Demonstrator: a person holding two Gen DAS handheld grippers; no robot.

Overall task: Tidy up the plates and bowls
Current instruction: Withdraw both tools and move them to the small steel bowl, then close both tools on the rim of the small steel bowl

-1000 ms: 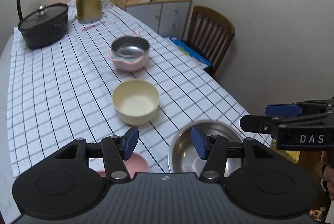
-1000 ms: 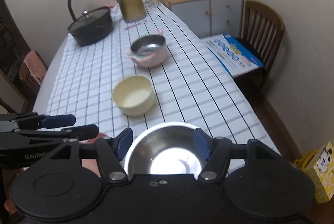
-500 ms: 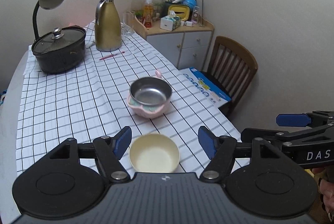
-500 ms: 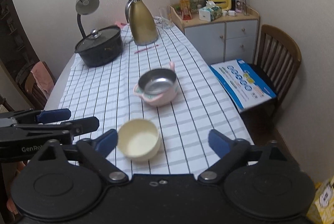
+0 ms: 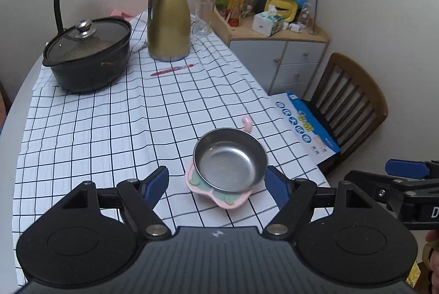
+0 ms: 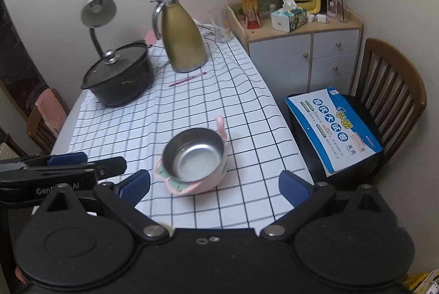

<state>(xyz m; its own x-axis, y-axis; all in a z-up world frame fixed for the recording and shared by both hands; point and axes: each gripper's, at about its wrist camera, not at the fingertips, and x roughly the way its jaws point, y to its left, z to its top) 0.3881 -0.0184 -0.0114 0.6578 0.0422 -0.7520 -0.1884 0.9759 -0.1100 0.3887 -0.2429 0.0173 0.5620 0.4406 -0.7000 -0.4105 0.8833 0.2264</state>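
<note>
The blue-padded fingers (image 5: 159,185) of the left gripper (image 5: 218,187) are spread apart with nothing clamped, their jaws having just been opening. The right gripper (image 6: 215,188) is likewise held wide and empty. The steel bowl (image 5: 230,159) is seated in the pink bowl (image 5: 219,191) on the checked surface (image 5: 109,129), beyond both.

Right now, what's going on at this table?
A person holds a gripper in each hand over the checked table. Both the left gripper and right gripper are open and empty, their jaws just having opened. Ahead sits a steel bowl nested in a pink bowl, untouched.
</note>
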